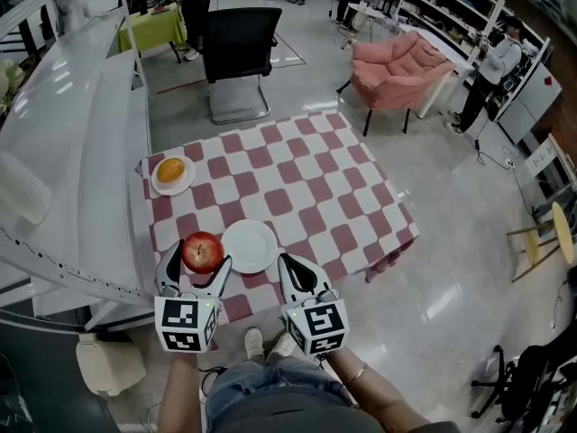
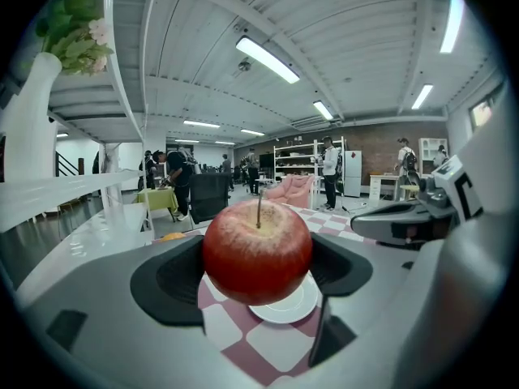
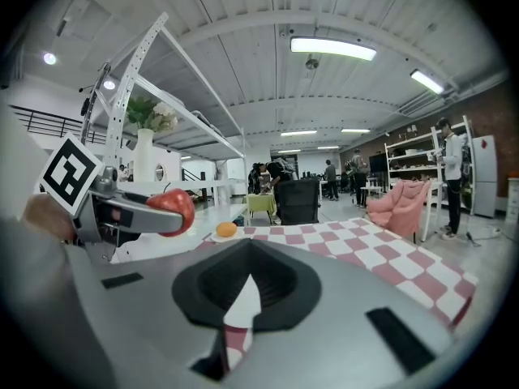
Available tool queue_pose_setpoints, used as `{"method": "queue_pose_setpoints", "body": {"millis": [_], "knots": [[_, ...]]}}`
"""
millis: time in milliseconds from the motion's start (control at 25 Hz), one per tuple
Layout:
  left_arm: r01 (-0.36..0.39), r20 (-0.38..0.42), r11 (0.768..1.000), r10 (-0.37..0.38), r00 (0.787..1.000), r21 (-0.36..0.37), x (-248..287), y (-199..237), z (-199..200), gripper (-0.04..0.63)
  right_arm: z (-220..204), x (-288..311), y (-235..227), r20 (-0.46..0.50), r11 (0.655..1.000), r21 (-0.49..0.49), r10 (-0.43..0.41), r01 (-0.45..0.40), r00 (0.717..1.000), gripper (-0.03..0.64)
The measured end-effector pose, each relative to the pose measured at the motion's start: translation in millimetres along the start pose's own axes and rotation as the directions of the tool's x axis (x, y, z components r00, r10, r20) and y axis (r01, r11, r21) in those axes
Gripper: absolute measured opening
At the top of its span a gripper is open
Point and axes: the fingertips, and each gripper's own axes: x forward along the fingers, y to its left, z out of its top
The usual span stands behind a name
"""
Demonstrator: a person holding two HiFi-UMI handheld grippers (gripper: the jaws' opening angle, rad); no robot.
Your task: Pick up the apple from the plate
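A red apple [image 1: 202, 252] [image 2: 257, 251] with its stem up is clamped between the two fingers of my left gripper [image 1: 196, 263] [image 2: 257, 272], which is shut on it. It hangs above the checked tablecloth, just left of the empty white plate [image 1: 250, 245] [image 2: 285, 307]. My right gripper [image 1: 297, 276] [image 3: 242, 300] is at the plate's right near edge, its jaws shut with nothing between them. In the right gripper view the apple [image 3: 173, 209] shows at the left, held in the left gripper.
An orange [image 1: 170, 170] [image 3: 227, 228] lies on a small plate at the table's far left. The checked table [image 1: 306, 188] ends close to the person's knees. A white rack [image 1: 81, 152] runs along the left. Beyond stand a black chair [image 1: 236, 48] and a pink armchair [image 1: 397, 66].
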Motion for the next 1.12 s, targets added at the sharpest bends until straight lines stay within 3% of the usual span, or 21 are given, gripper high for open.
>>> {"method": "queue_pose_setpoints", "body": {"millis": [1120], "knots": [[-0.047,0.001,0.999,0.047,0.999,-0.024,-43.7,16.9,-11.5,0.390,13.4,-1.6,44.3,0.026,0.994,-0.056,0.101,-0.099,0.995,0.008]]}}
